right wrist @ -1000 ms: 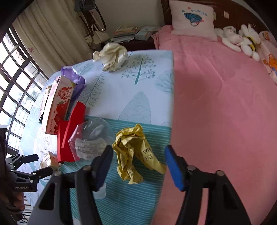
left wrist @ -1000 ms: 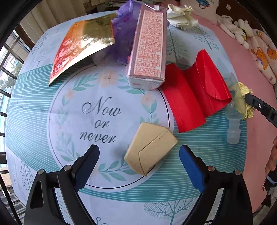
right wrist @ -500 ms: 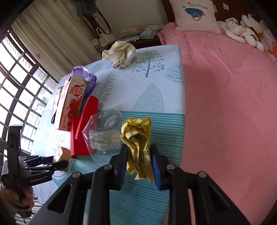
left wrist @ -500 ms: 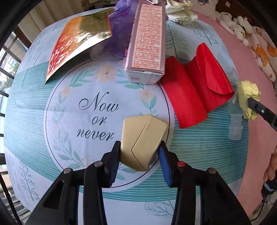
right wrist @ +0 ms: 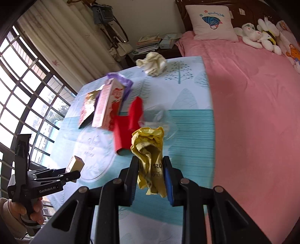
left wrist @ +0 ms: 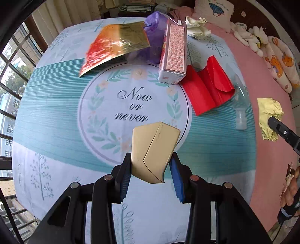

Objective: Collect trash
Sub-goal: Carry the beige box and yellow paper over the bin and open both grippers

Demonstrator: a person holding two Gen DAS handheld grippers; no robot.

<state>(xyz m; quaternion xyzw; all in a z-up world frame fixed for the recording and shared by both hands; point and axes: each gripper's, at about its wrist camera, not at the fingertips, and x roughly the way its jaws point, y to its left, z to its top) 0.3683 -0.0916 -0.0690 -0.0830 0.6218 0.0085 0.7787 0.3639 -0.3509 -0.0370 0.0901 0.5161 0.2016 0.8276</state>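
You are working in a home bedroom: a bed with a pink blanket (right wrist: 253, 112), an embroidered pillow (right wrist: 211, 22) and plush toys (right wrist: 260, 37) runs beside the table (right wrist: 187, 90) under its printed cloth. Curtains (right wrist: 61, 43) hang by a barred window (right wrist: 22, 90), with handbags (right wrist: 105, 15) on the wall and stacked books (right wrist: 148, 43) behind.

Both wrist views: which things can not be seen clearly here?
- Clear plastic bottle: motion-blurred in the right wrist view.
- Yellow crumpled paper: partly covered by the right gripper in the left view.
- Purple bag: mostly behind the juice carton.
- No trash bin in view.
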